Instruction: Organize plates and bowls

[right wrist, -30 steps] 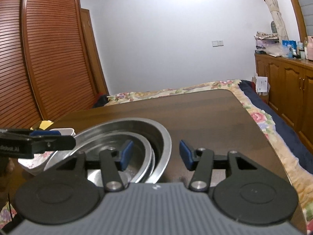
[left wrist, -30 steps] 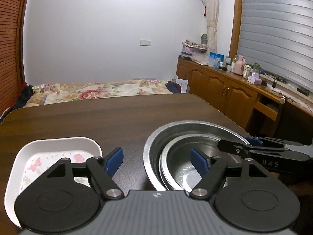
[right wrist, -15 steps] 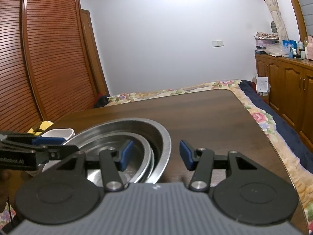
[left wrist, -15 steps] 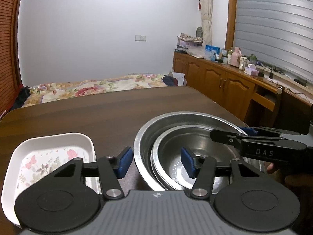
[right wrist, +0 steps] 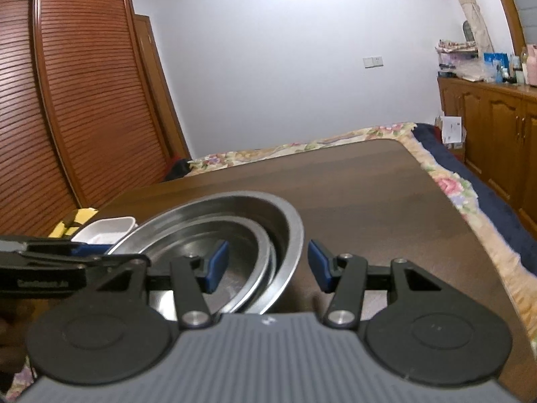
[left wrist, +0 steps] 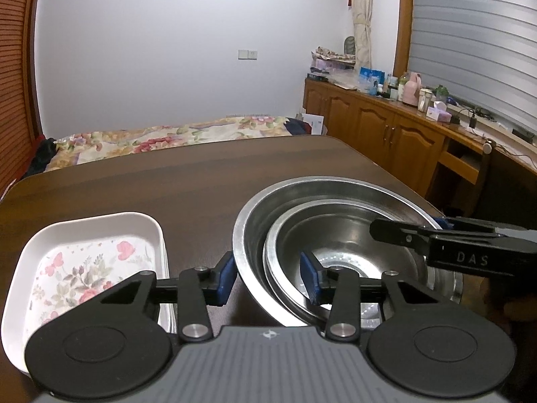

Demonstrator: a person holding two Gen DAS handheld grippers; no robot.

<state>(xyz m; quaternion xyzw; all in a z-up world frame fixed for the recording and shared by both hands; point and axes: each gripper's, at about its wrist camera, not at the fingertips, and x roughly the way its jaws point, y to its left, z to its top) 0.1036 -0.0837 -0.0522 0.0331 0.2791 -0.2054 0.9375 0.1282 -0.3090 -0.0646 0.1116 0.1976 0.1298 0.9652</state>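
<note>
A stack of nested steel bowls (left wrist: 335,208) stands on the dark wooden table (left wrist: 167,181). Its left rim passes between the blue pads of my left gripper (left wrist: 267,280), which is open and partly narrowed, one pad outside the big bowl and one inside a smaller bowl. The bowls (right wrist: 235,215) show in the right wrist view too, where my right gripper (right wrist: 267,265) is open astride their right rim. A white floral tray (left wrist: 90,262) lies left of the bowls, and its far corner (right wrist: 104,231) shows behind them. Each gripper appears in the other's view: right gripper (left wrist: 436,241), left gripper (right wrist: 50,258).
A bed with a floral cover (left wrist: 167,134) lies beyond the table's far edge. Wooden cabinets (left wrist: 386,131) with clutter on top line the right wall, and a slatted wardrobe (right wrist: 67,100) stands at the left. The table's right edge (right wrist: 470,221) runs close to the right gripper.
My left gripper's jaws have narrowed and now straddle the bowls' left rim. The right gripper's opening is unchanged, and its view has shifted slightly.
</note>
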